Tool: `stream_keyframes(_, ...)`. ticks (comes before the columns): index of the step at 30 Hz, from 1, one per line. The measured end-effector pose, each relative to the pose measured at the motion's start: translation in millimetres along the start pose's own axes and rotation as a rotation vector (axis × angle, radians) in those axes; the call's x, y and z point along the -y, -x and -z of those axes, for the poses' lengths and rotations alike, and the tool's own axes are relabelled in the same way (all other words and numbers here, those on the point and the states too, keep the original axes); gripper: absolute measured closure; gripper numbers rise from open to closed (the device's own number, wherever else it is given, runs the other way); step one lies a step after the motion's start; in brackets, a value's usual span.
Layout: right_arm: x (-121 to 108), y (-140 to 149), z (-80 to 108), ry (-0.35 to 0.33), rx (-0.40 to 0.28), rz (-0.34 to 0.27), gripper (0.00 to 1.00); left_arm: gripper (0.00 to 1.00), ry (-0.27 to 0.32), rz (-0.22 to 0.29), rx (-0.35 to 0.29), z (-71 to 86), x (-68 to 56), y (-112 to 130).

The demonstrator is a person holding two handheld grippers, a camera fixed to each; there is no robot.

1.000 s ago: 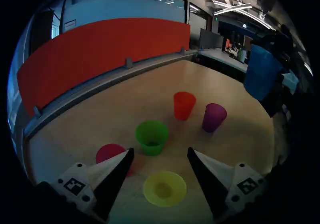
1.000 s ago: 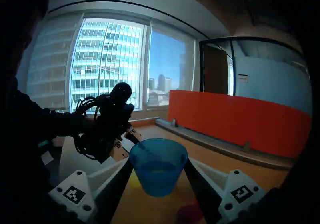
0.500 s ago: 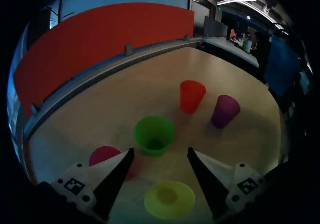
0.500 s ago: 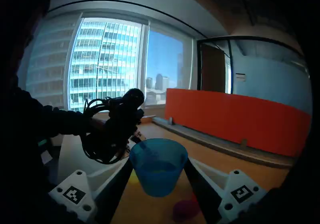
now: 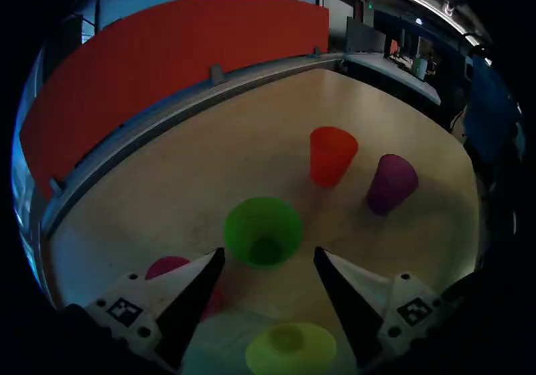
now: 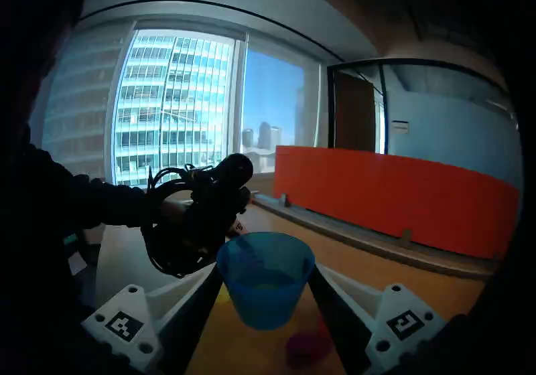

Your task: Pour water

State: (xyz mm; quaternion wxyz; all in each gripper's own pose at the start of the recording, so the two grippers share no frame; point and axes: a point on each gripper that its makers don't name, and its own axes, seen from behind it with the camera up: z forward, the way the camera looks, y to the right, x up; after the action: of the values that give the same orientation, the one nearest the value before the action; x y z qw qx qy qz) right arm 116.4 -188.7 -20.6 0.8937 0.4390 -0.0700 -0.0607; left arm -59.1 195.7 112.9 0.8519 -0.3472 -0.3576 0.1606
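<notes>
The wooden table [image 5: 201, 154] holds a green cup [image 5: 262, 231], orange cup [image 5: 331, 155], purple cup [image 5: 392, 183], pink cup [image 5: 167, 266] and yellow cup [image 5: 291, 349].

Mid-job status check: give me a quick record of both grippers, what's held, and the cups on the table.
left gripper: open, empty, pointing at the green cup
right gripper: shut on the blue cup, held upright above the table
blue cup contents: cannot tell
cups standing on table: green cup, orange cup, purple cup, pink cup partly behind a finger, yellow cup nearest the camera
pouring: not yet begun
</notes>
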Motion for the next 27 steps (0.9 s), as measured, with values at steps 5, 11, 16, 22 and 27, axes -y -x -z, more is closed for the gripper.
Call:
stream_keyframes(5, -2, 2, 0.4, 0.002, 0.002, -0.003, 0.10, 0.01, -0.004, -0.001, 0.010, -7.5, -0.7, -2)
stream_keyframes(11, -5, 5, 2.0, 0.007, 0.007, -0.008, 0.10, 0.01, -0.013, 0.004, 0.015, -15.7, 0.6, -4)
stream_keyframes(16, -6, 8, 2.3, 0.008, 0.011, -0.010, 0.10, 0.00, -0.016, 0.013, 0.015, -20.9, 0.8, -5)
stream_keyframes(22, -5, 11, 0.8, 0.006, 0.012, -0.015, 0.10, 0.00, -0.035, 0.016, 0.025, -26.8, 2.5, -4)
stream_keyframes(27, -5, 14, 0.2, 0.005, 0.018, -0.020, 0.10, 0.01, -0.042, 0.020, 0.033, -30.8, 1.3, -3)
